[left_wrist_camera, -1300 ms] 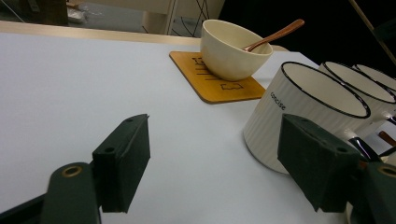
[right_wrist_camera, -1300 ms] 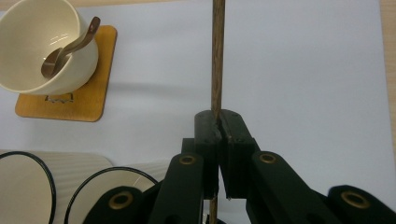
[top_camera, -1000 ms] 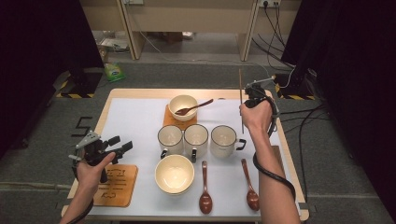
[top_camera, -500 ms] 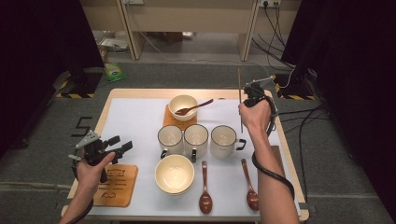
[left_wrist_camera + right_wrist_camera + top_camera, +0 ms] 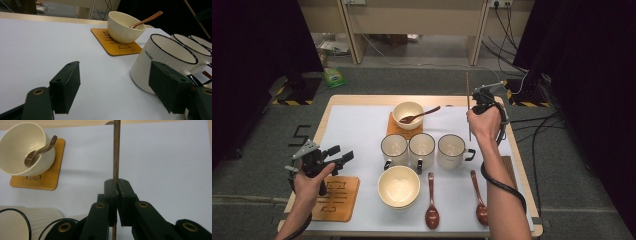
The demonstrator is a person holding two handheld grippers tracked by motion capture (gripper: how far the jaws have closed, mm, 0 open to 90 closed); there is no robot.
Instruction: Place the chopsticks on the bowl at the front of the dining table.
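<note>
Two tools are in play, one in each of the person's hands. The right tool (image 5: 482, 100), at the far right of the white table (image 5: 357, 125), has its jaws clenched on a thin wooden stick (image 5: 468, 95); in the right gripper view the stick (image 5: 116, 150) runs straight up out of the pressed-together jaws and is cut off by the top edge, while a short end pokes out below them. In the high view the stick stands upright beside the hand, and its lower part passes in front of the knuckles, so where it ends is hard to make out.

The left tool (image 5: 329, 156) is held over the near left edge of the table, above a wooden coaster (image 5: 337, 197), with its jaws spread wide and holding nothing. In the left gripper view its right jaw covers part of the nearest mug (image 5: 162, 60), and two further mugs are cropped at the right edge.

A cream bowl (image 5: 408, 114) with a brown spoon (image 5: 422, 115) in it sits on another coaster behind the mugs. A second bowl (image 5: 399, 186) and two more spoons lie nearer the person.
</note>
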